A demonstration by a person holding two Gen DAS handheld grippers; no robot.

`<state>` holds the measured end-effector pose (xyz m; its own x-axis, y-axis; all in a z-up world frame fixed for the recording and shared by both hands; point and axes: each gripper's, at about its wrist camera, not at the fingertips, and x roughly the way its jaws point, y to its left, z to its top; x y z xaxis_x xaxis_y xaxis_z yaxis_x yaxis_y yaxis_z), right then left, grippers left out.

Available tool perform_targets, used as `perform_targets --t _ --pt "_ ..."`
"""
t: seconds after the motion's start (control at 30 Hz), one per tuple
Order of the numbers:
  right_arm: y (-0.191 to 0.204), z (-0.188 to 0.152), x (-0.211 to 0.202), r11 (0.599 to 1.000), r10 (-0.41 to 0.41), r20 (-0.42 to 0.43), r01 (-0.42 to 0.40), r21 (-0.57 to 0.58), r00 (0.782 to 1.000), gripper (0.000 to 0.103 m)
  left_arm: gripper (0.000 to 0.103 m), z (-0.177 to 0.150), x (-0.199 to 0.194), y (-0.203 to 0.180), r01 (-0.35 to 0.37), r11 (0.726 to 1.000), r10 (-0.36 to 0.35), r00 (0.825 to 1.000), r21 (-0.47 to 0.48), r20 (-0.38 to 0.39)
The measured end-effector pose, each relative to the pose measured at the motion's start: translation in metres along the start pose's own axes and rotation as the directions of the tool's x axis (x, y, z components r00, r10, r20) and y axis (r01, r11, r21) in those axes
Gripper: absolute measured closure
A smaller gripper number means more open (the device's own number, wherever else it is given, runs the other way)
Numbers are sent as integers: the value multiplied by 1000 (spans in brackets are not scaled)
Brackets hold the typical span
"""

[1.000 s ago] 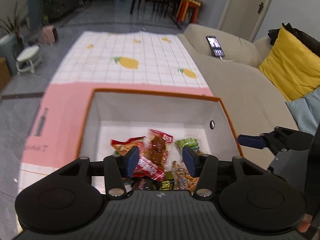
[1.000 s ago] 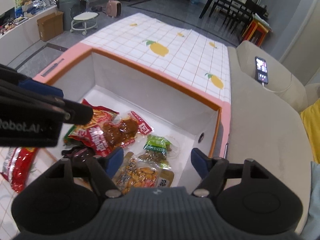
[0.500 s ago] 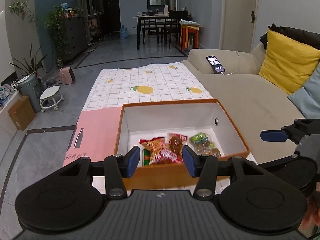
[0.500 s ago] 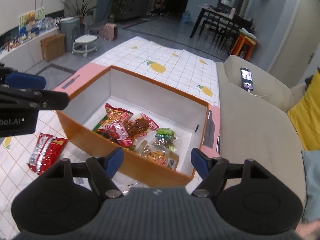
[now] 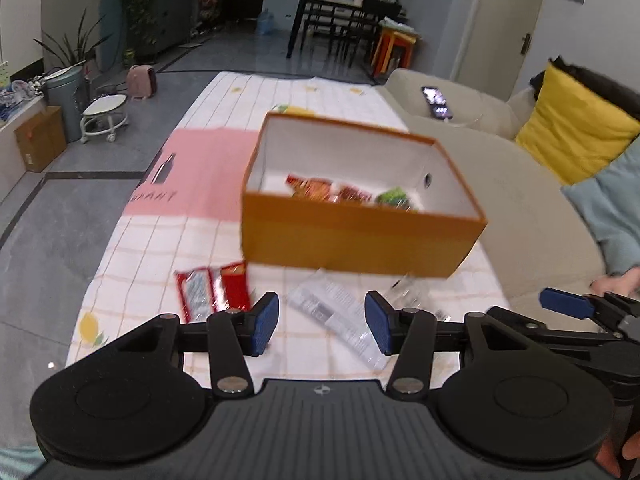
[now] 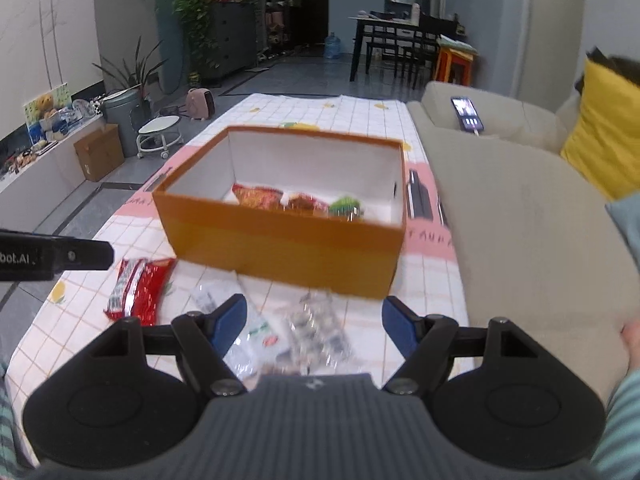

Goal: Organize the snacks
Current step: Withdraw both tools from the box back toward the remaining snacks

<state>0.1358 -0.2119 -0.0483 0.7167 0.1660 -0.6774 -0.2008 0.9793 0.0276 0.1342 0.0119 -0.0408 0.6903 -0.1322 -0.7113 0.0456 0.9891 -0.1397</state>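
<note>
An orange box (image 5: 356, 240) (image 6: 280, 244) with a white inside stands on the checked tablecloth and holds several snack packets (image 5: 332, 192) (image 6: 296, 200). On the cloth in front of it lie a red packet (image 5: 212, 292) (image 6: 138, 292) and clear packets (image 5: 340, 312) (image 6: 316, 324). My left gripper (image 5: 322, 322) hangs open above the clear packet, nothing between its blue pads. Over the clear packets nearer the sofa side, my right gripper (image 6: 314, 324) is open too, wide and with nothing held. Each gripper shows at the edge of the other's view.
A beige sofa (image 5: 532, 216) (image 6: 520, 216) with a phone (image 5: 436, 102) and a yellow cushion (image 5: 576, 132) runs along the right of the table. A pink lid (image 5: 200, 176) lies left of the box. Floor, a stool and a cardboard carton are at the left.
Both grippers have pulled back from over the box towards the near table edge. The box now lies farther off, and the red and clear packets on the cloth have come into view.
</note>
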Motion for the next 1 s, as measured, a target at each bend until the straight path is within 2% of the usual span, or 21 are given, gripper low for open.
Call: perform_targets --t 0.17,0.33,0.43,0.57,0.67,0.87,1.0 --pt "4 -29 9 1000 -5 -21 5 24 1000 31 42 -18 8 10 -30 999 30 999 -9 -15" --pt "9 -42 28 999 27 -71 -25 34 997 31 42 -30 22 22 -66 997 63 996 -44 -57" --pt "12 -45 38 999 40 -79 -38 26 996 31 41 -32 29 30 -98 993 94 993 -64 -70" --pt "16 -46 54 999 53 -99 -51 19 994 36 34 -33 41 40 -143 986 136 987 -82 -89" --pt "18 -45 67 998 59 -119 -57 21 991 38 29 -33 49 46 -164 982 154 982 -93 -108" --pt "17 -43 91 998 59 -155 -53 44 986 39 25 -29 66 60 -196 972 180 976 -130 -125" --pt "17 -44 102 997 65 -176 -58 49 982 49 22 -23 83 65 -201 971 184 974 -131 -134"
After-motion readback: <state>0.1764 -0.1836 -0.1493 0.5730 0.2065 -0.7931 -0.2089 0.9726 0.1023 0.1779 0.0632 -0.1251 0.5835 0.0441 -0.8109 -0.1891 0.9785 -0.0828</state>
